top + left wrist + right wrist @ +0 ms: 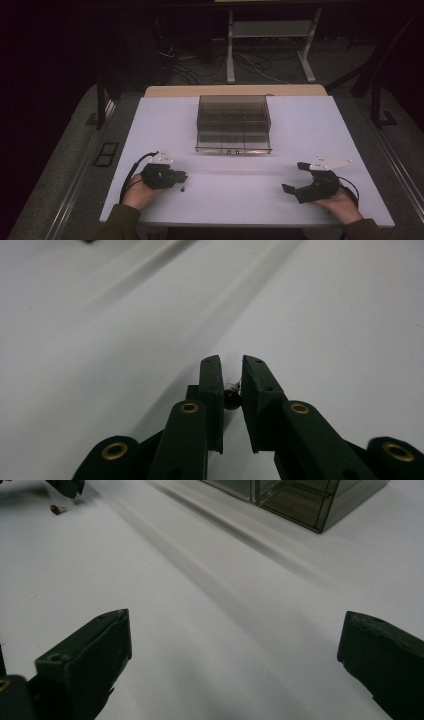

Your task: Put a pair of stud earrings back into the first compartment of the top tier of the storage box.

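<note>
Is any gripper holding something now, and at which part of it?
The left gripper is shut on a small dark bulb-like part, pinched at its sides between the jaw pads. The right gripper is open and holds nothing.

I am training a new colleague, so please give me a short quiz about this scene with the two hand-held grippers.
1. True or false: the right hand-held gripper has its jaws wide apart with nothing between them.
2. What sits between the jaws of the left hand-held gripper? A) a cable B) a small dark part C) a lid
3. What stands at the far middle of the white table?
Key: 1 true; 2 B; 3 a clear compartment box.
</note>
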`<state>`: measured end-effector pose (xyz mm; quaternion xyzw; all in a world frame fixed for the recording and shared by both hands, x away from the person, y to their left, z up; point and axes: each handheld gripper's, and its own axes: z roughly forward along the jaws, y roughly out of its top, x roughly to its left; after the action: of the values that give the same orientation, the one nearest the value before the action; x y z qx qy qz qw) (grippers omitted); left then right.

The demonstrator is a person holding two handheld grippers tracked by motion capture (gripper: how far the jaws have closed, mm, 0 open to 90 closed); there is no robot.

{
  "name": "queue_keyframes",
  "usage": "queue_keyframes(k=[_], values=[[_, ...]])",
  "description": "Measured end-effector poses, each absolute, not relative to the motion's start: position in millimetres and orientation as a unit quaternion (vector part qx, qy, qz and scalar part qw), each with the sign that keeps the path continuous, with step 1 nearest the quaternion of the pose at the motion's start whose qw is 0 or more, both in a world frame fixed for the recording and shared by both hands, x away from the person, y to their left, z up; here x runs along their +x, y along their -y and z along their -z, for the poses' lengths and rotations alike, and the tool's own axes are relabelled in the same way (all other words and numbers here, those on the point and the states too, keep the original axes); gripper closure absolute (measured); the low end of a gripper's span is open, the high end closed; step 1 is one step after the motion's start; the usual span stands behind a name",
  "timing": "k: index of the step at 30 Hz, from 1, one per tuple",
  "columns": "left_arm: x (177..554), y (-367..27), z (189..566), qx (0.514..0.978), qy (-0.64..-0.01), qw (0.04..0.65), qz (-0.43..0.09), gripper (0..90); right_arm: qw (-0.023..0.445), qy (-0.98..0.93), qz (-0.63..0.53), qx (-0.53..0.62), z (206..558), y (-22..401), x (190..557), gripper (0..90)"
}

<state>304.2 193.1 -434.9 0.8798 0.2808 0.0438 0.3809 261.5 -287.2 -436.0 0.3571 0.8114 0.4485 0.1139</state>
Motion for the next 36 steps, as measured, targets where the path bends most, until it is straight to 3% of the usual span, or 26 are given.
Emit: queue_keyframes(k=[36], values=[[309.6,-196.2,398.2,0.847,-0.279,0.449,-0.061,78.4,0.113,-0.811,-0.448,0.36,441.0,288.7,261.7,0.4]])
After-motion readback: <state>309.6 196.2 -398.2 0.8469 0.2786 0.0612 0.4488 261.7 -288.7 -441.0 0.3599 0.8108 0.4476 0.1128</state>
